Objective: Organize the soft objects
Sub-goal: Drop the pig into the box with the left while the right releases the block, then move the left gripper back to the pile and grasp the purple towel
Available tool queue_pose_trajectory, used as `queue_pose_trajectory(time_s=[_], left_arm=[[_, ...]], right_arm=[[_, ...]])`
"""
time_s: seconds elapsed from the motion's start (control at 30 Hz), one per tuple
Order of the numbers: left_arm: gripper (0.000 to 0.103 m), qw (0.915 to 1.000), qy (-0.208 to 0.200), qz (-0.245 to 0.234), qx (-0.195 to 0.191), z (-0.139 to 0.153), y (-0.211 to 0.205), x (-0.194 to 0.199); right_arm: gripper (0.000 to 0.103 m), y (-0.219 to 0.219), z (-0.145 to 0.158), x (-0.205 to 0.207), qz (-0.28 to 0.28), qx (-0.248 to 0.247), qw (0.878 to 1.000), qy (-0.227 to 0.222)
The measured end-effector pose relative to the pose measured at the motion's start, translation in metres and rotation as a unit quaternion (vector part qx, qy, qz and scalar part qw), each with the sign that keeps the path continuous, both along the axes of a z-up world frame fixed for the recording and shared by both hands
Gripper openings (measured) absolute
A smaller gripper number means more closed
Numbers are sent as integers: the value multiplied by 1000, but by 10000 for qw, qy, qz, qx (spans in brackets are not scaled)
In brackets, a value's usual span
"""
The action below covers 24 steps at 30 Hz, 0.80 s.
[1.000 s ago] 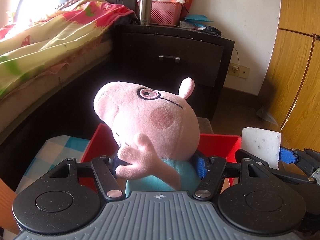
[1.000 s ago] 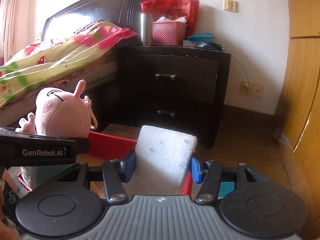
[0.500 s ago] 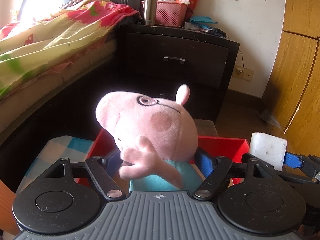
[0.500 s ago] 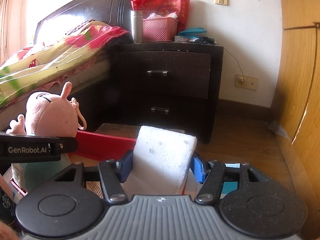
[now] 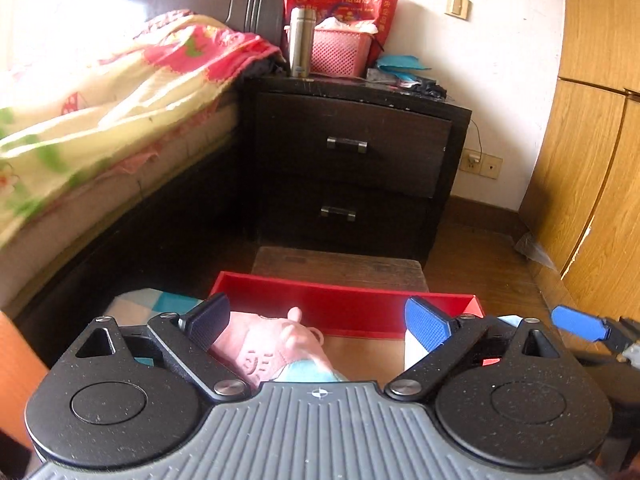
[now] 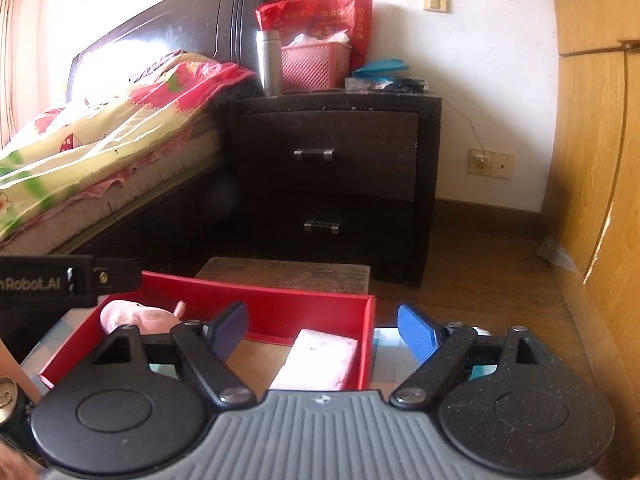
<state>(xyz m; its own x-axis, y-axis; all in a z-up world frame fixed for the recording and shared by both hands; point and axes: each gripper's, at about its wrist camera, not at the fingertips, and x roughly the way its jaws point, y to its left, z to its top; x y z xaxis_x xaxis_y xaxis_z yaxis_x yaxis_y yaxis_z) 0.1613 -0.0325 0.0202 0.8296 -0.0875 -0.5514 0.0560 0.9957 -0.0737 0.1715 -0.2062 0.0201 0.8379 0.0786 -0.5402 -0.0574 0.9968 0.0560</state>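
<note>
A pink pig plush in a blue shirt lies in the left part of a red open box. My left gripper hovers just above the plush, jaws opening wide, pads clear of it. In the right wrist view the plush lies at the box's left end and a white foam block lies at the right end of the box. My right gripper hangs over the block, jaws opening, pads not touching it. Part of the block shows behind the left gripper's right finger.
A small wooden stool stands behind the box, before a dark two-drawer nightstand. The bed with a flowered quilt runs along the left. A wooden wardrobe bounds the right. A checked cloth lies under the box.
Both grippers let go: the plush dropped from upright between the left jaws to lying in the box, and the foam block fell from the right jaws into the box. The left gripper rose slightly.
</note>
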Motion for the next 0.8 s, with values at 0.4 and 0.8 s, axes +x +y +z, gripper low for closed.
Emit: queue_pose_trajectory(time_s=[0.4,0.8], left_arm=[[91,9994,158,-259,167,4,-4,-35],[91,9989,299,-307,214,-1,3,-58]], right_arm=[[66,-7,32,-37,-59,76,10000,2],[66,-10,31,-61,-28,-203,9997,154]])
